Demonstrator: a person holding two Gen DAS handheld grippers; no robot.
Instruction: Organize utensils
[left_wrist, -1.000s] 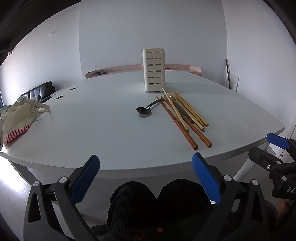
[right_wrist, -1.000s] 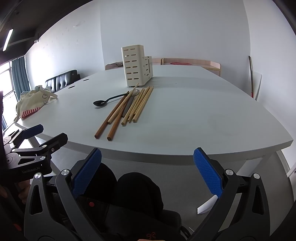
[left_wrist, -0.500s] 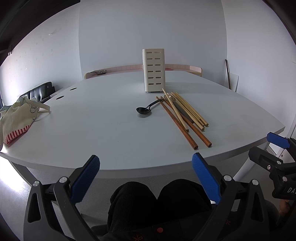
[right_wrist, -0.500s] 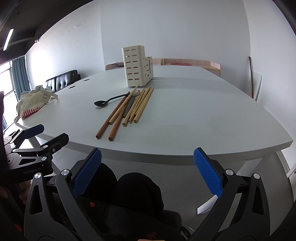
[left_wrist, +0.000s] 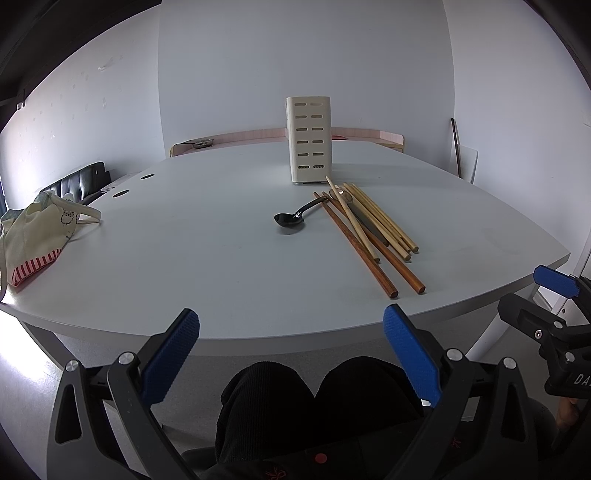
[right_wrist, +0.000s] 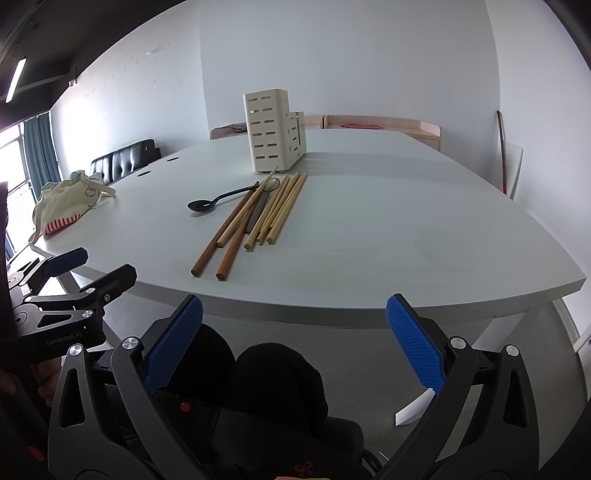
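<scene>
Wooden chopsticks (left_wrist: 373, 225) and a black spoon (left_wrist: 291, 219) lie loose on the desk (left_wrist: 184, 258) before the slotted holder (left_wrist: 309, 139). Nothing is sorted yet. Both grippers, left gripper (left_wrist: 290, 354) and right gripper (right_wrist: 293, 343), hang below the edge, jaws wide and empty; next comes a reach forward.

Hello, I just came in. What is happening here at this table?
A seated person holds a two-finger gripper in each hand, the left gripper and the right gripper, both open and empty, below the near edge of the white table. Nothing is sorted yet: the wooden chopsticks and a black spoon lie loose in front of the upright cream utensil holder. A cloth bag lies at the far left.
</scene>
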